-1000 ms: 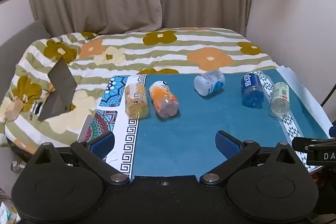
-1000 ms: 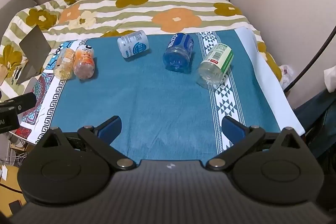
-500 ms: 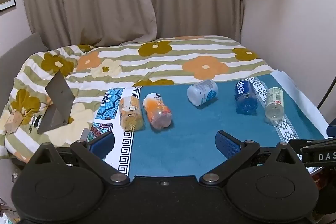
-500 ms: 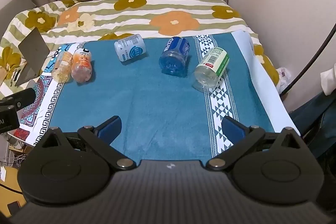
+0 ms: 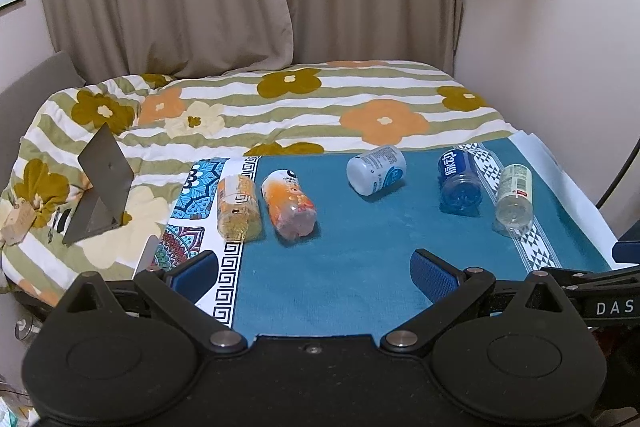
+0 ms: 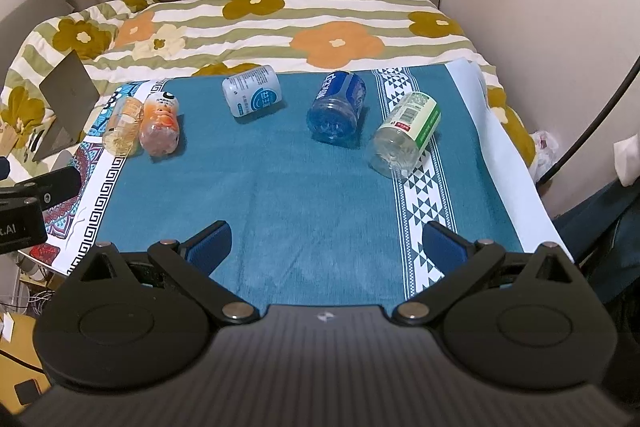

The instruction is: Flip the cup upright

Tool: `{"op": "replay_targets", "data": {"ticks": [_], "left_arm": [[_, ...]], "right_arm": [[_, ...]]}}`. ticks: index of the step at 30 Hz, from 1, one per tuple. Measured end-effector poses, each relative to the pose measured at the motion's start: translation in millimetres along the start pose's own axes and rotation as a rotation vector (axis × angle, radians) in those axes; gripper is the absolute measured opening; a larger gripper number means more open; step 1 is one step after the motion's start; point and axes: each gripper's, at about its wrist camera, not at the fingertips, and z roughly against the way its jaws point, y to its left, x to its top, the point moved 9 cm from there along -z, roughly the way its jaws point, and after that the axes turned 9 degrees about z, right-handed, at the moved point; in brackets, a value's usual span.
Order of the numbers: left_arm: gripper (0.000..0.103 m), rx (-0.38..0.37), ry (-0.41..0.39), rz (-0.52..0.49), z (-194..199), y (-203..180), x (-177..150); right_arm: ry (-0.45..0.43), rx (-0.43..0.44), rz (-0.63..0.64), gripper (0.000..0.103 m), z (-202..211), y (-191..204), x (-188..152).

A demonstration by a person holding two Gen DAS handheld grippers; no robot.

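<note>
5 cups lie on their sides along the mat's (image 6: 280, 187) far edge. The green cup (image 6: 406, 133) is nearest the right gripper (image 6: 326, 243), base toward it. Both grippers' jaws are wide, left gripper (image 5: 314, 273) included.

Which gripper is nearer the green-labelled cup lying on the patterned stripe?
Right. The green-labelled cup lies just ahead of the right gripper; the left gripper sits farther off, leftward.

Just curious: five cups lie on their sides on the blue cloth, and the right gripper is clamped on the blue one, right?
Not quite. In the right wrist view the right gripper is open and holds nothing; the blue cup lies apart from it. All five do lie on their sides.
</note>
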Motion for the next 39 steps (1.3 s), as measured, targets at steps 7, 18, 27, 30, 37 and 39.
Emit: {"op": "replay_targets", "data": {"ticks": [7, 18, 27, 30, 37, 39], "left_arm": [[0.103, -0.006, -0.008, -0.014, 2, -4, 0], [0.103, -0.009, -0.006, -0.004, 5, -8, -2], [0.103, -0.004, -0.011, -0.003, 10, -11, -3], [0.103, 0.009, -0.01, -0.008, 10, -12, -4], [0.103, 0.021, -0.004, -0.004, 12, -11, -8], [0.103, 0.023, -0.004, 0.001, 13, -11, -8]], "right_arm": [[0.002, -0.002, 0.0, 0.103, 1, 0, 0], [0.001, -0.001, 0.0, 0.103, 3, -1, -2], [-0.004, -0.002, 0.002, 0.103, 7, -3, -4], [-0.003, -0.001, -0.001, 0.103, 7, -3, -4], [-0.004, 0.001, 0.004, 0.103, 9, -4, -7], [-0.003, 0.005, 0.008, 0.103, 10, -3, -8]]}}
